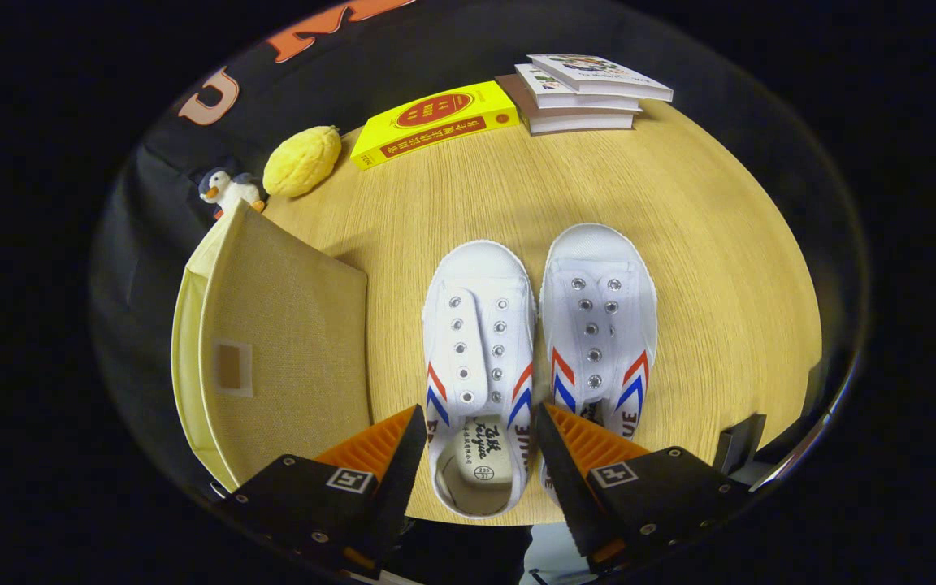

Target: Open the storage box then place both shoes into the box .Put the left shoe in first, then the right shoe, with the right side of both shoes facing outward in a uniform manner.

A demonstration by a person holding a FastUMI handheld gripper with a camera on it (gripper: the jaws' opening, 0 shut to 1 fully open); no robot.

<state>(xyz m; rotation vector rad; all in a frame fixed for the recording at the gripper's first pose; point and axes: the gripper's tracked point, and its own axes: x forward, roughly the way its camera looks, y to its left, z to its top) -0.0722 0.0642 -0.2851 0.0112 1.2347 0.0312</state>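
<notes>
Two white canvas shoes with red and blue side stripes lie side by side on the wooden table point(679, 211), toes pointing away from me. The left shoe point(480, 341) has its heel opening between my fingers; the right shoe point(598, 317) lies just beyond my right finger, its heel hidden behind that finger. My gripper point(480, 426) hovers open above the left shoe's heel, touching nothing. The beige fabric storage box point(281, 349) stands to the left of the shoes, its lid up and its pale lining showing along the left rim.
Beyond the box sit a small penguin toy point(228, 191) and a yellow plush lemon point(302, 160). A yellow book point(435, 122) and a stack of three books point(586, 91) lie at the table's far side. The table edge runs close behind the shoes' heels.
</notes>
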